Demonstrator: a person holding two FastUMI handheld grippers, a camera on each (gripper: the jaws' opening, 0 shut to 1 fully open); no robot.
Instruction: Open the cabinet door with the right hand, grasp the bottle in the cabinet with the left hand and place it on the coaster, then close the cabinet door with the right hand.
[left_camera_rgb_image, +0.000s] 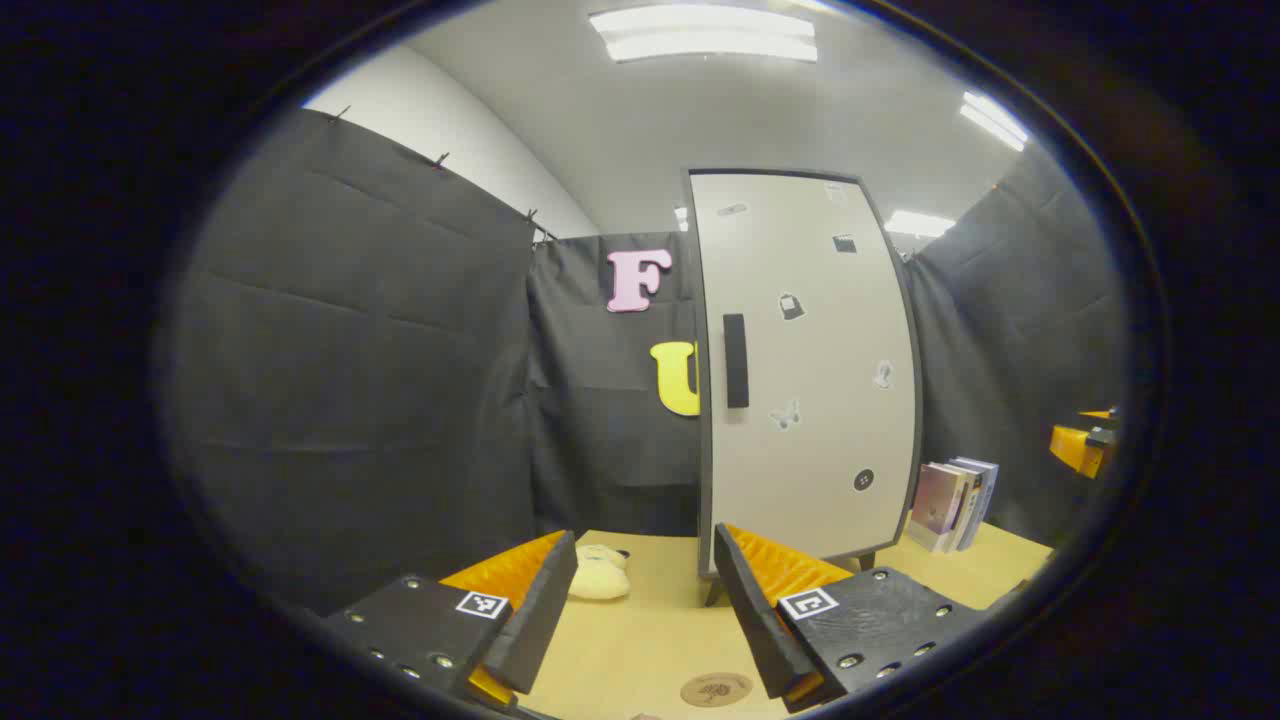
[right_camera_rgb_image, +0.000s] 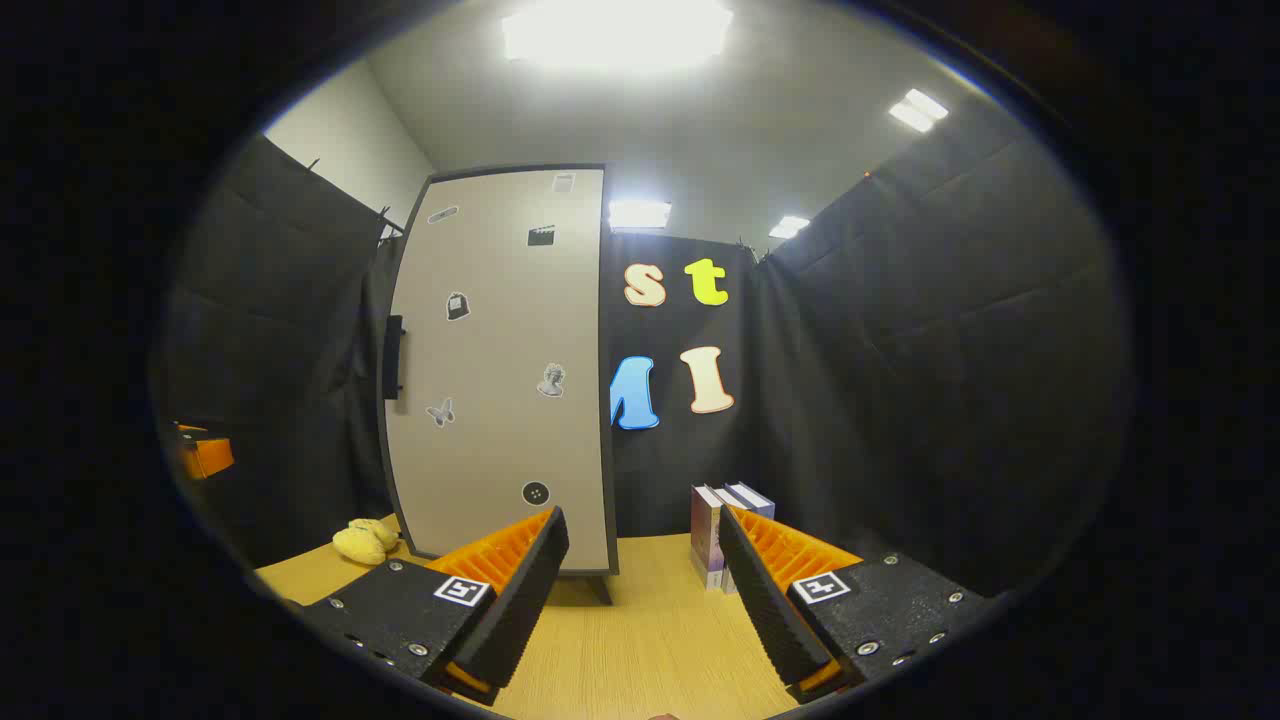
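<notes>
I'm holding my right claw (right_camera_rgb_image: 640, 600) wide and empty; the upright door handle (right_camera_rgb_image: 394, 357) is lying up-left, well apart.

- The right gripper (right_camera_rgb_image: 640, 600) hovers above the wooden table (right_camera_rgb_image: 650, 640), its two fingers spread wide with nothing between them
- The cabinet (right_camera_rgb_image: 500, 370) stands upright ahead, its door shut, a dark handle (right_camera_rgb_image: 394, 357) on its left edge and small stickers on its face
- A few books (right_camera_rgb_image: 715, 530) stand upright to the right of the cabinet
- A yellow plush toy (right_camera_rgb_image: 365, 541) lies on the table by the cabinet's lower left corner
- The left gripper (right_camera_rgb_image: 200, 450) peeks in at the far left edge
</notes>
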